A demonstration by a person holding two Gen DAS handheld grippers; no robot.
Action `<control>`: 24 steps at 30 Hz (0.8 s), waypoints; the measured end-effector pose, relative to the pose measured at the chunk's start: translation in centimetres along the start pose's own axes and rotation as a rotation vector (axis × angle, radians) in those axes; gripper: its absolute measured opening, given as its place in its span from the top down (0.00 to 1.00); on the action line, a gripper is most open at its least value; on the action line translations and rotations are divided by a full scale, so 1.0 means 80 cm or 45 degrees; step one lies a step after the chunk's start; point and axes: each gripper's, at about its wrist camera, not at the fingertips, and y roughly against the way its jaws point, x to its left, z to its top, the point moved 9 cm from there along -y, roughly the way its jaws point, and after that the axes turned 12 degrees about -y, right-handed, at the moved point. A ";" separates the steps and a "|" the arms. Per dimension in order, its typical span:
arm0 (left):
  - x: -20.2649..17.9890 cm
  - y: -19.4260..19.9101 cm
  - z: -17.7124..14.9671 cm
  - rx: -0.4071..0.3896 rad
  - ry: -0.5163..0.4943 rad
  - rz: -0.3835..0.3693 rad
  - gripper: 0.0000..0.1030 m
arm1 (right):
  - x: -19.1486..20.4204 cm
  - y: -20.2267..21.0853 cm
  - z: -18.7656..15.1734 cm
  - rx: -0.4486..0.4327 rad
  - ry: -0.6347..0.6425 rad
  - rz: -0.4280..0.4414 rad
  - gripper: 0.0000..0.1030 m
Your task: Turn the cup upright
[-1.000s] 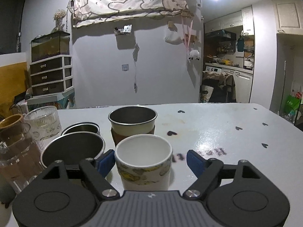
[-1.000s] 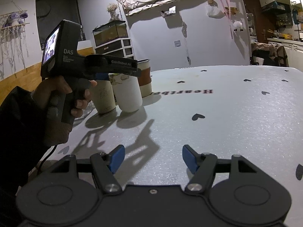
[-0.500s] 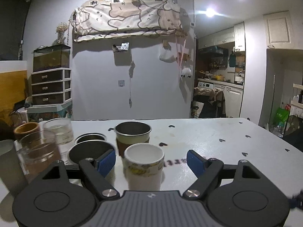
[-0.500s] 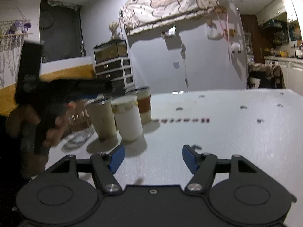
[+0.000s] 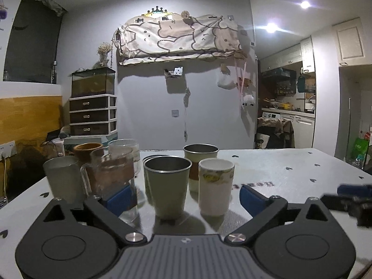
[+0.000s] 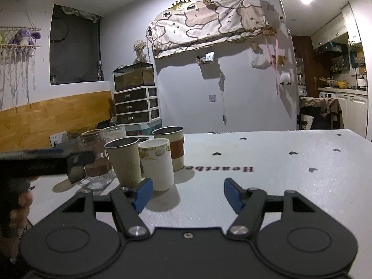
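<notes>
White heart-print table (image 5: 290, 162): patterned cup (image 5: 215, 187) is seen upright among other cups, flip judged complete; left gripper (image 5: 183, 196) and right gripper (image 6: 187, 193), both spread empty, withdrawal is called for.

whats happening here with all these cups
A person holds a two-finger gripper in each hand over a white table with a cluster of cups and glasses. The white paper cup stands upright, mouth up, beside a metal tumbler and a sleeved cup. The left gripper is open and grips nothing; the cups stand just ahead of it. The right gripper is open too, holding nothing. No cup in view looks upside down.
</notes>
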 end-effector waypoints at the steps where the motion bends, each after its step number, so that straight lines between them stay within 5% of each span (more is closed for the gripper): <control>1: 0.000 0.004 -0.003 -0.004 -0.003 0.007 0.02 | 0.001 0.001 0.000 -0.005 0.003 -0.006 0.33; 7: 0.002 0.022 -0.019 -0.011 -0.004 0.033 0.00 | -0.001 0.001 -0.003 -0.017 0.016 -0.056 0.28; 18: -0.010 0.027 -0.034 0.016 -0.026 0.045 0.00 | -0.004 0.016 -0.011 -0.078 0.086 -0.159 0.03; 24: -0.010 0.032 -0.031 0.003 -0.023 0.055 0.00 | -0.009 0.022 -0.009 -0.094 0.084 -0.195 0.01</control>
